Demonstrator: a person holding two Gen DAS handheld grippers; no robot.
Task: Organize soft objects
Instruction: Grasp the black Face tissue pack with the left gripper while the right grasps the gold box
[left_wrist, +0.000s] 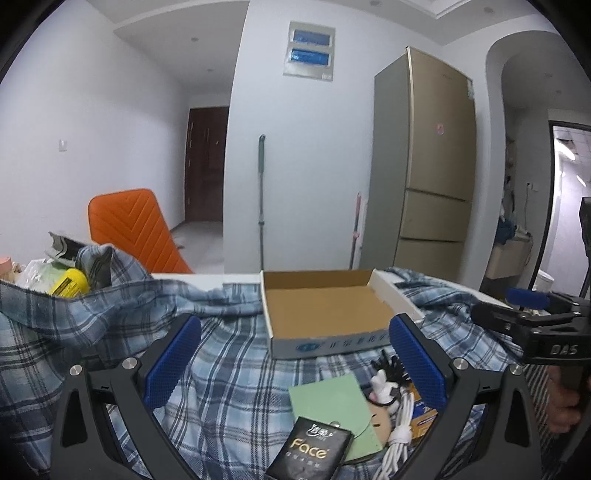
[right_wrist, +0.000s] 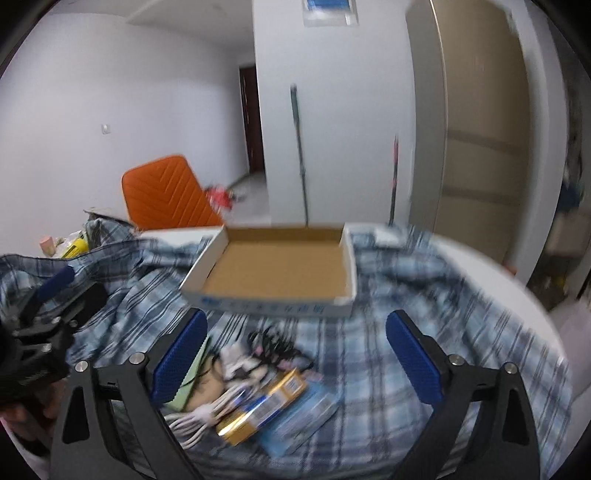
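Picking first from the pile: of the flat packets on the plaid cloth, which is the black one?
The Face packet, lowest in the left wrist view. It is black with gold lettering, while the card overlapping it is plain green and the box by the white cable is gold.

We found the right wrist view smeared throughout; lettering on the cardboard box (right_wrist: 275, 275) front wall was unreadable there. The gold-and-blue packets (right_wrist: 280, 402) showed no legible print, and the small dark-haired toy (right_wrist: 266, 350) was only a blur. The left gripper (right_wrist: 40, 317) was cut off by that picture's left edge, so we could not tell how its jaws stood from there. In the left wrist view, the black "Face" packet (left_wrist: 314, 450) ran off the bottom edge, the green card (left_wrist: 328, 406) lay partly beneath it, and the white cable (left_wrist: 400, 432) hid part of the toy. The right gripper (left_wrist: 532, 306) was clipped at the right edge.
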